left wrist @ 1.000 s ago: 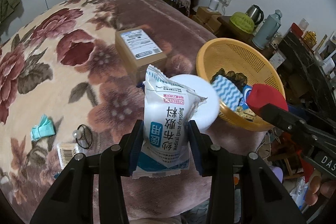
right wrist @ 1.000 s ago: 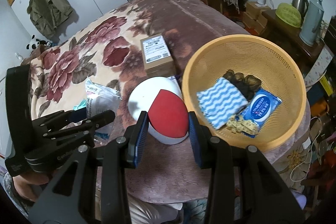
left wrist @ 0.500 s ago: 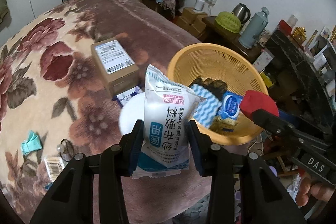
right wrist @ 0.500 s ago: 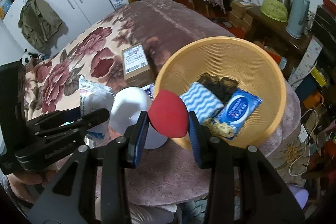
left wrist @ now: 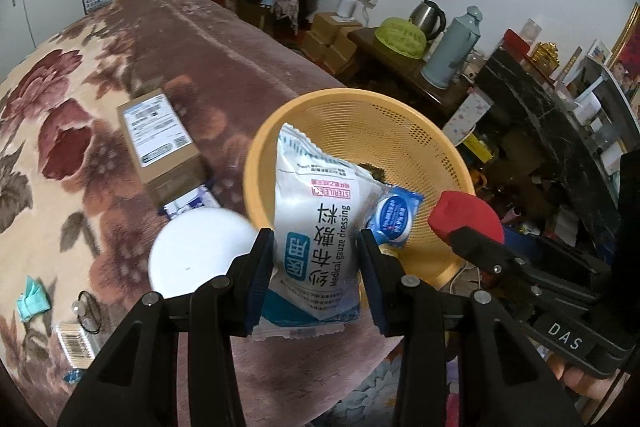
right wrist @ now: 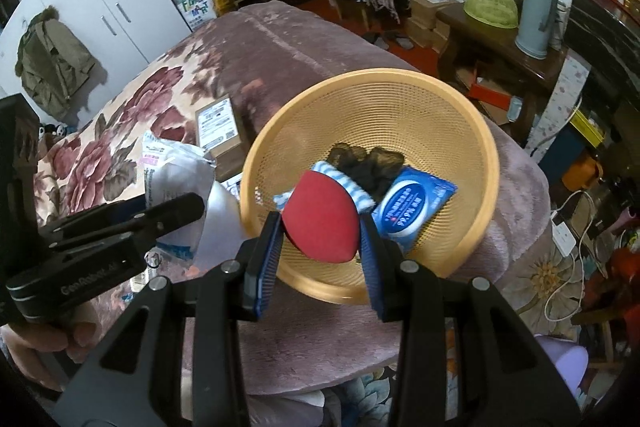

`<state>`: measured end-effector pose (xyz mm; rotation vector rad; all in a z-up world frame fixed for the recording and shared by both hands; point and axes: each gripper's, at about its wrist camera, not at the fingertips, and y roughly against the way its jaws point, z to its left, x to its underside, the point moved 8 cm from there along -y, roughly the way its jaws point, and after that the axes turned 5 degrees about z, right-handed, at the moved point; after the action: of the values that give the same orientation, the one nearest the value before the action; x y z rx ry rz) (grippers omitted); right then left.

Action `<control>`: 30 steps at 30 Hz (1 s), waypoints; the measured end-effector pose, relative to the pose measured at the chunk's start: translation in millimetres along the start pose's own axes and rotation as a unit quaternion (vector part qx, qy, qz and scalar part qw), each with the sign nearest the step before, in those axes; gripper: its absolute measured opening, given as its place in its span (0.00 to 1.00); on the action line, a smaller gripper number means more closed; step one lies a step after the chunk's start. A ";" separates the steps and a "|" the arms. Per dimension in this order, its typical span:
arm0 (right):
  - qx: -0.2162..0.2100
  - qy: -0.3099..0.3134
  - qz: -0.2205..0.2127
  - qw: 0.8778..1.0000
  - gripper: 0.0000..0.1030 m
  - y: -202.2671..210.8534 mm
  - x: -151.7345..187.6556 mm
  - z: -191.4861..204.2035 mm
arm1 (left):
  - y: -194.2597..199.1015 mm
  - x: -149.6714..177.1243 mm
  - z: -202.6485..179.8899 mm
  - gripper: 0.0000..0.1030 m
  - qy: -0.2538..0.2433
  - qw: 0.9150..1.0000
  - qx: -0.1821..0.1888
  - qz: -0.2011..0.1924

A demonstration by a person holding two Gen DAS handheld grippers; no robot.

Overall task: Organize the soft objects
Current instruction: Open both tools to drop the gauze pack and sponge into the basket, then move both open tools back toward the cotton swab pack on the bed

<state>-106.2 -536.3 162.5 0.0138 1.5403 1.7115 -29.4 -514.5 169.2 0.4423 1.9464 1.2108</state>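
A gauze dressing packet (left wrist: 320, 227) is pinched by the left hand-held gripper (left wrist: 316, 267), a red sponge (right wrist: 322, 223) by the right hand-held gripper (right wrist: 320, 243), both poised over the orange basket (right wrist: 460, 107) for dropping in.

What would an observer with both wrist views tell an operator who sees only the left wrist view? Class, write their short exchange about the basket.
Operator: The gauze pack blocks my view of the basket. What is hidden behind it?
Observer: A blue-and-white striped cloth lies inside, against a dark lacy piece.
Operator: Is the right gripper gripping its red pad from both sides?
Observer: Yes, both blue pads press on it, in front of the basket's inside.
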 end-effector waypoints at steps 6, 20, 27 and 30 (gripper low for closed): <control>0.007 -0.012 -0.002 1.000 0.37 -0.8 -4.8 -13.0 | -13.1 -7.3 -14.0 0.42 -0.005 1.000 0.013 0.005; 0.045 -0.044 0.001 0.998 0.55 -7.7 -7.7 -40.5 | -26.4 -15.0 -20.8 0.90 -0.005 1.000 0.004 -0.014; 0.082 -0.059 0.004 0.995 0.96 -6.2 -4.6 -53.3 | -12.6 -11.6 -11.3 0.99 -0.018 0.999 -0.020 -0.025; 0.092 -0.062 0.000 0.994 1.00 -3.2 -2.8 -55.4 | -8.1 -6.9 -8.3 0.99 -0.025 0.999 -0.032 -0.027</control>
<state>-130.6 -583.9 147.2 0.2109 1.6001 1.5335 -30.6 -527.8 167.1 0.3799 1.8602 1.2133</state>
